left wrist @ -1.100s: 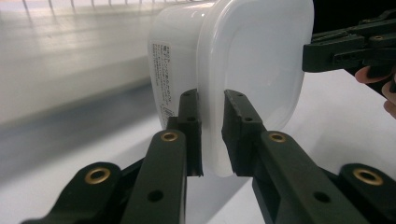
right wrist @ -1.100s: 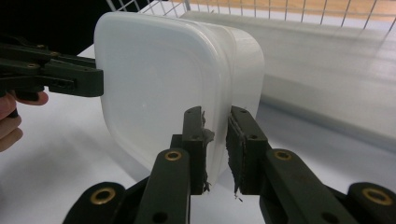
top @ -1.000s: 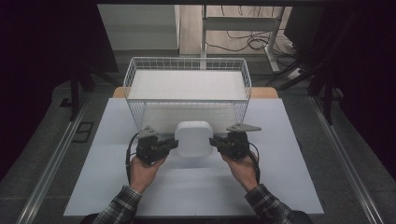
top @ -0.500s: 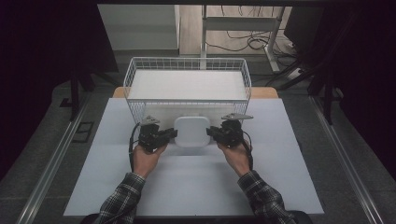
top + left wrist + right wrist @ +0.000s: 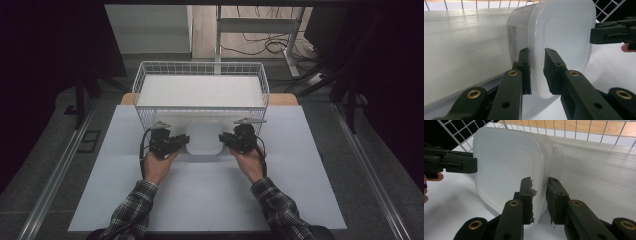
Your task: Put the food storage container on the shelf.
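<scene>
Left gripper view: the left gripper (image 5: 537,72) pinches the left rim of the white tub (image 5: 559,35), one jaw on each face of the rim. The right gripper (image 5: 539,200) pinches the opposite rim the same way. The tub hangs between the two grippers, just in front of the wire basket (image 5: 200,68) and against its near wall, open side up. Both hands sit equally close. Likely next move: lift the tub up and forward over the basket's near wall.

Small print on container (image 5: 512,40) side label, too blurred to read
</scene>
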Demonstrator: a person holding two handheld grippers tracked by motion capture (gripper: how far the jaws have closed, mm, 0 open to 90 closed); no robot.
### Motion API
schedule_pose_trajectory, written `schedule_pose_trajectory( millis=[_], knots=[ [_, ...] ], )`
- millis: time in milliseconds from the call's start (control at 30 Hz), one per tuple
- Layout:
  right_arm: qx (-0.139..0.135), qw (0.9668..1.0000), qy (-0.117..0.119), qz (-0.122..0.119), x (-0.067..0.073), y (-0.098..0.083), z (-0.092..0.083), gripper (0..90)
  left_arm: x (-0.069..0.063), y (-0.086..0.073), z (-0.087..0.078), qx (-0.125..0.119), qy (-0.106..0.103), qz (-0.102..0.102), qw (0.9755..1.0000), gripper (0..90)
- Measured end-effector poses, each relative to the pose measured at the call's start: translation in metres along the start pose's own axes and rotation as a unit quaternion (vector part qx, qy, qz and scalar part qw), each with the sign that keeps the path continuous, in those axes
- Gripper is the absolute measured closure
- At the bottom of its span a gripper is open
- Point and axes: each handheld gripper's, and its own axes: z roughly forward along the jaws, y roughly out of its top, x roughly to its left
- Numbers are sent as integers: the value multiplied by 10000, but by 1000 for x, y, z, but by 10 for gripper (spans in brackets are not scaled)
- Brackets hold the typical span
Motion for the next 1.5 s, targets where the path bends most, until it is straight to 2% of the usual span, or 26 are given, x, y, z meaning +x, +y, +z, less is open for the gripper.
schedule_pose_trajectory(
  millis=[100,267,333,400,600,667,733,767,833,867,1033,1133,1233,1267,1367,1433,1500],
  knots=[
    [-23,9999,-92,-95,0,1,3,712,1,1,4,-35,14,90,10000,732],
    [-52,9999,-74,-46,-3,3,6,692,6,0,6,-168,-54,1,9998,713],
    [-97,9998,-142,-72,-3,4,7,683,5,1,8,-193,99,102,9997,685],
    [-74,9994,-254,-223,-1,5,11,667,3,1,9,-280,200,165,9993,691],
    [-178,9990,-347,-207,-3,7,14,654,2,3,12,-414,381,369,9977,681],
    [-243,9985,-440,-236,-2,9,17,655,0,6,15,-503,554,457,9961,679],
    [-281,9982,-482,-242,-2,10,18,660,0,7,16,-497,599,498,9957,674],
    [-316,9979,-506,-237,-3,12,20,674,0,9,19,-533,719,548,9945,666],
    [-346,9977,-534,-249,-4,14,23,692,0,10,19,-535,724,539,9945,659],
    [-340,9975,-572,-252,-4,15,23,707,0,12,20,-594,796,588,9933,660],
    [-419,9973,-519,-304,-3,18,18,748,-3,14,13,-646,764,697,9925,647],
    [-390,9975,-358,-459,1,17,10,815,-5,11,5,-617,645,668,9938,602],
    [-358,9974,-194,-596,5,12,3,873,-6,8,0,-584,546,640,9947,527],
    [-356,9974,-126,-609,7,10,1,887,-8,5,-5,-584,436,632,9953,499],
    [-376,9970,-23,-670,10,7,-4,891,-10,2,-10,-550,363,655,9957,411],
    [-395,9964,129,-737,15,4,-11,892,-14,-4,-17,-511,286,762,9954,350],
    [-412,9957,191,-802,18,1,-15,892,-15,-10,-22,-528,193,751,9956,295]
  ],
)
